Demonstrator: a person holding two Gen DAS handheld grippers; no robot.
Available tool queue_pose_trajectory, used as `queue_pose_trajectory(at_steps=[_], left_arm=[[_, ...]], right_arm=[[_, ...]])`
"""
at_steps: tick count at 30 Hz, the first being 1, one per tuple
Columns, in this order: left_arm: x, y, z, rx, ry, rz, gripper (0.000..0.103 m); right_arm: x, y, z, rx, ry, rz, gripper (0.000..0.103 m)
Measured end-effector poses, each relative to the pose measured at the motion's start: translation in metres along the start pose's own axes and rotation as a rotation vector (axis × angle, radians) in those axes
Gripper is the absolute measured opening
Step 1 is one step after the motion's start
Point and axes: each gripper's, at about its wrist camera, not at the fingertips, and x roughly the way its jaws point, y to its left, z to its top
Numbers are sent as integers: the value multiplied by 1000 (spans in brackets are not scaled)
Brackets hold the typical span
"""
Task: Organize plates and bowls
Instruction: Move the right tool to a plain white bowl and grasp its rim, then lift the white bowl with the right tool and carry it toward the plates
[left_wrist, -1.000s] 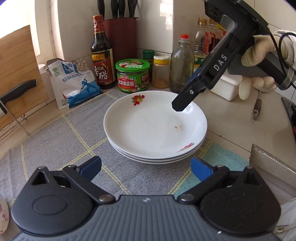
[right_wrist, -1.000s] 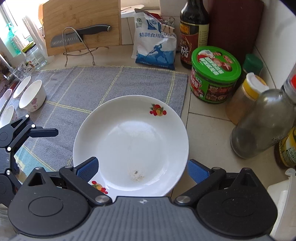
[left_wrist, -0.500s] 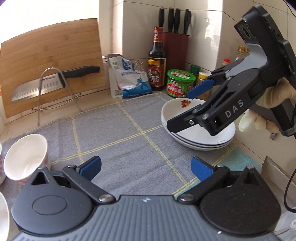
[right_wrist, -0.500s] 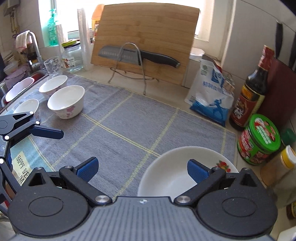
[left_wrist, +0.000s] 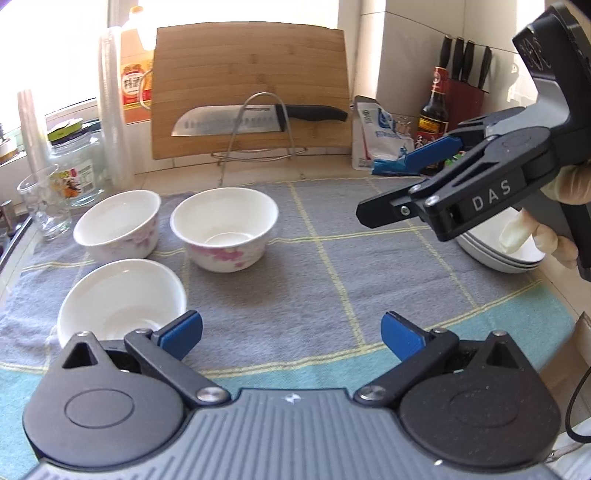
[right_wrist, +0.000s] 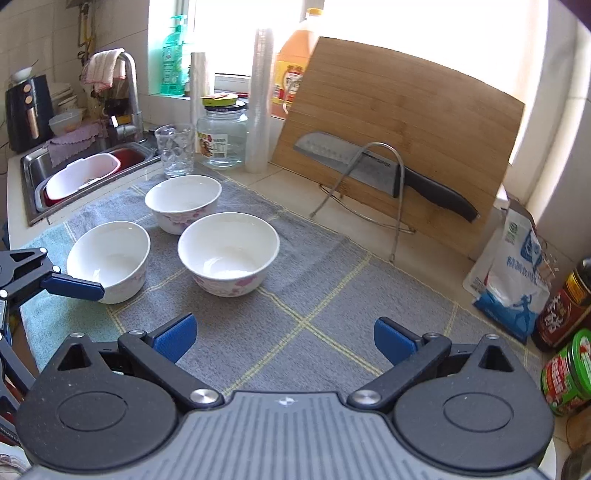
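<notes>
Nearest the left wrist camera, the left gripper hovers over the mat with its jaws wide and nothing between them. The right gripper is likewise spread wide and empty, hanging over the middle of the mat.

The plates sit stacked at the mat's right edge, largely hidden behind the right gripper, so that part looks done and the bowls seem to be next.

Just beyond the left gripper's left finger stands the near bowl. Past it, the middle bowl and the far bowl stand side by side, close together but apart. All three are upright, mouths up; being round, they have no long axis across the mat, only a vertical one.

The next move probably calls for a finger inside a rim and one outside, pinching the wall, then lifting straight and lowering into another bowl to nest.

Behind them, a knife rests on a rack against the cutting board.
</notes>
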Motion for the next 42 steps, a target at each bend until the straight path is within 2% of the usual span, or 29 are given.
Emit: queue_pose_trajectory(at_steps=[7,11,15,18,21,29,37,42], left_arm=[[-17,44,-19,10,-7,105,102],[-14,67,-30,33,2,162,102],[-3,86,-37,32,7,180,102],[5,96,-40,34,10,172,102],[12,100,-40,44,13,152,101],[17,104,-38,52,4,88,86],[19,104,-36,76,-2,72,85],[19,105,-37,76,-3,66,85]], right_arm=[[23,43,26,-16,-11,116,103],[39,67,39,-36,-11,172,103],[60,84,50,-28,9,248,103],[78,92,55,-8,34,287,101],[93,98,61,11,59,326,93],[119,101,61,42,125,358,81],[128,93,61,110,153,410,71],[128,94,61,112,154,417,70]])
